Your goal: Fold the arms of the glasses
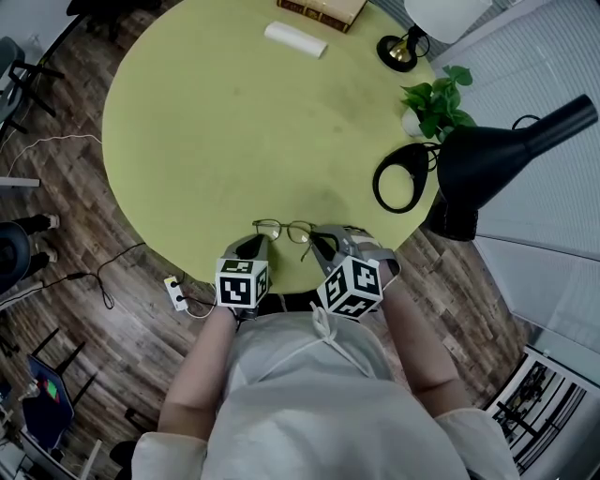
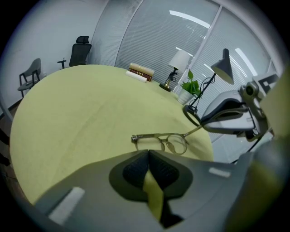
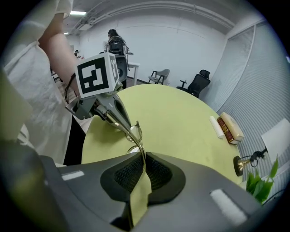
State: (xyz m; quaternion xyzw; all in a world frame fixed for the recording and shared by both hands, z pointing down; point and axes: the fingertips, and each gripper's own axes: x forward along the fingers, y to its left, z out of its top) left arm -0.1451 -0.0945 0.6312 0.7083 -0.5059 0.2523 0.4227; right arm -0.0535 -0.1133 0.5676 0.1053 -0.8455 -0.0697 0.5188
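Note:
Thin metal-framed glasses [image 1: 284, 230] lie near the front edge of the round yellow-green table [image 1: 216, 122]. My right gripper [image 1: 323, 242] is shut on one arm of the glasses [image 3: 139, 142]; the arm runs from the pads up to the frame. My left gripper [image 1: 251, 246] sits just short of the frame's other end with its jaws shut and nothing visible between them. In the left gripper view the glasses [image 2: 161, 139] rest just beyond the fingertips [image 2: 148, 153], lenses facing away. The arm on that side is hidden from me.
A black desk lamp [image 1: 506, 159], a black cable loop [image 1: 398, 178] and a potted plant [image 1: 436, 103] stand at the table's right edge. A book [image 1: 321, 9], a white roll [image 1: 295, 39] and a small brass-based lamp [image 1: 401, 49] are at the far side.

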